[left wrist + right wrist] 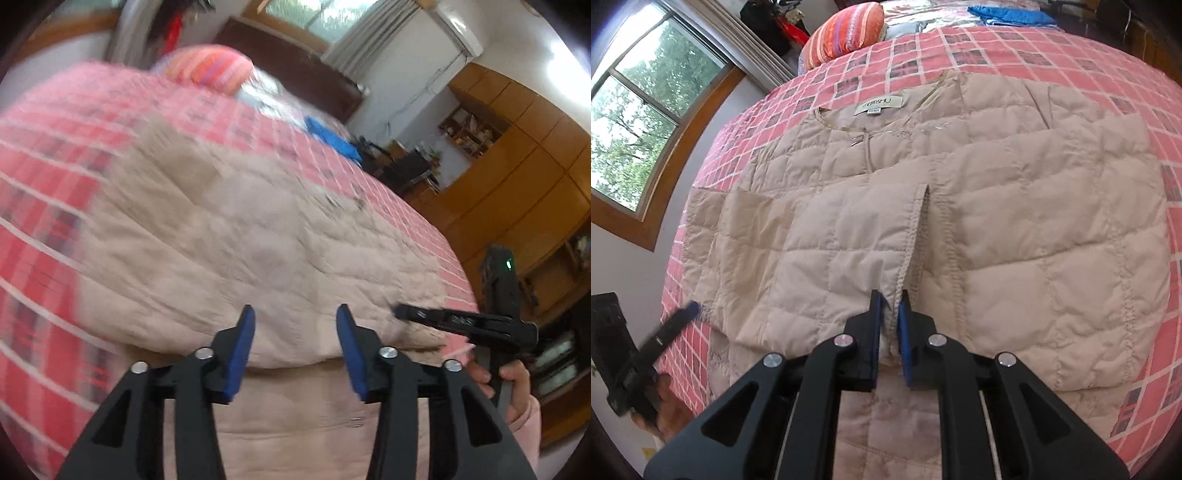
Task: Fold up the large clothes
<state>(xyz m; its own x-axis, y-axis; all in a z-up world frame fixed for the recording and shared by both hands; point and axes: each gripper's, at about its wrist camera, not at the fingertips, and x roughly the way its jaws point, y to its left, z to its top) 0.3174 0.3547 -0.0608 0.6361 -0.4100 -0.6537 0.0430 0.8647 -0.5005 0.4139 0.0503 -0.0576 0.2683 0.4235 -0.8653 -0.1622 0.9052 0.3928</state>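
A beige quilted jacket (1015,221) lies face up on the pink plaid bed cover (1071,66), collar label (881,105) at the far end. Both sleeves are folded across its front and their cuffs meet in the middle (923,206). My right gripper (890,295) sits at the near hem, jaws nearly closed on the sleeve's stitched edge. The left wrist view is blurred; there my left gripper (296,310) stands open over the jacket (240,240), holding nothing. The right gripper (400,312) shows at that view's right edge. A hand holds the left gripper (689,308) beside the jacket's left side.
A striped orange pillow (846,33) and a blue cloth (1008,16) lie at the head of the bed. A window (639,103) is on the left wall. Wooden wardrobes (517,155) stand beyond the bed's right edge.
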